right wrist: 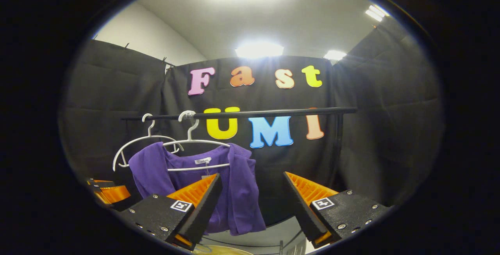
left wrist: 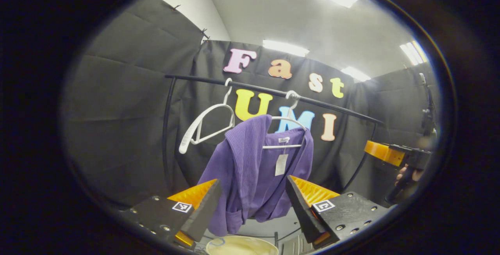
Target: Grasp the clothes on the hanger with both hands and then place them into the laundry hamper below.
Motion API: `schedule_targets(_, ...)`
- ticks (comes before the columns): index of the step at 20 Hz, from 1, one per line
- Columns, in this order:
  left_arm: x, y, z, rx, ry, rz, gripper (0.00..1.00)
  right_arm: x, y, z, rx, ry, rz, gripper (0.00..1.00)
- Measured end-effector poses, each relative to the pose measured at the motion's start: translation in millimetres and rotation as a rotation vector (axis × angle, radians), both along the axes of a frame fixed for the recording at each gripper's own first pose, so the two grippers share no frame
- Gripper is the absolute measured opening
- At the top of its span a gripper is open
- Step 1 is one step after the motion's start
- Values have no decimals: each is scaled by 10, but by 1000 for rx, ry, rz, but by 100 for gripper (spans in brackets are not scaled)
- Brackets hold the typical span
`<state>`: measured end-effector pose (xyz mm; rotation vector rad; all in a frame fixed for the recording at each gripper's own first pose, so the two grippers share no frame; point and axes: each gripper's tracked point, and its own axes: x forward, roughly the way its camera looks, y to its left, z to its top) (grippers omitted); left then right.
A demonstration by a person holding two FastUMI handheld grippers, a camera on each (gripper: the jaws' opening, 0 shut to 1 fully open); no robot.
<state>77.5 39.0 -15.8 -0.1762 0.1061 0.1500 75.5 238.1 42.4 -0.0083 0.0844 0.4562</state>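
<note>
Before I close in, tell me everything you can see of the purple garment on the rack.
The purple garment is a ribbed knit with a wide collar, draped open on a white hanger hooked over the black rail. A white neck label and a hanging paper tag show at the opening. It hangs unevenly, one side falling lower. Neither the left gripper nor the right gripper touches it; both stand open.

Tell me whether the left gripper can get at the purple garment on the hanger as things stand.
Probably yes. The left gripper is open and the purple garment hangs straight ahead between its fingers, with nothing between them. The right gripper is off to the side, clear of that path.
</note>
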Motion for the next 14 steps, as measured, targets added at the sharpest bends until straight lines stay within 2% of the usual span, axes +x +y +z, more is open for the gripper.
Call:
schedule_targets(1, 97, 15, -19, 3, 6, 18, 95, 82, 116, -66, 9, 19, 27, 95)
schedule_targets(2, 200, 39, -42, 4, 12, 36, 90, 187, 220, -127, 10, 33, 49, 95)
schedule_targets(3, 310, 69, -70, 4, 21, 55, 95, 306, 302, -201, 1, 47, 64, 95)
schedule_targets(4, 430, 88, -122, 4, 36, 74, 95, 428, 371, -272, -12, 62, 77, 95)
schedule_targets(5, 546, 110, -188, 4, 56, 93, 90, 533, 455, -334, -24, 70, 94, 95)
schedule_targets(7, 752, 155, -329, -2, 89, 129, 95, 763, 566, -446, -46, 71, 118, 95)
schedule_targets(8, 854, 167, -391, -10, 102, 146, 90, 877, 611, -521, -56, 79, 126, 95)
schedule_targets(11, 1075, 150, -486, -13, 120, 194, 100, 1176, 766, -784, -67, 124, 167, 95)
schedule_targets(12, 1129, 152, -475, -6, 121, 207, 95, 1269, 801, -867, -71, 140, 175, 95)
schedule_targets(13, 1189, 131, -501, 3, 126, 217, 100, 1364, 831, -944, -72, 154, 181, 95)
schedule_targets(14, 1260, 137, -534, 15, 136, 233, 100, 1442, 878, -1018, -69, 169, 191, 95)
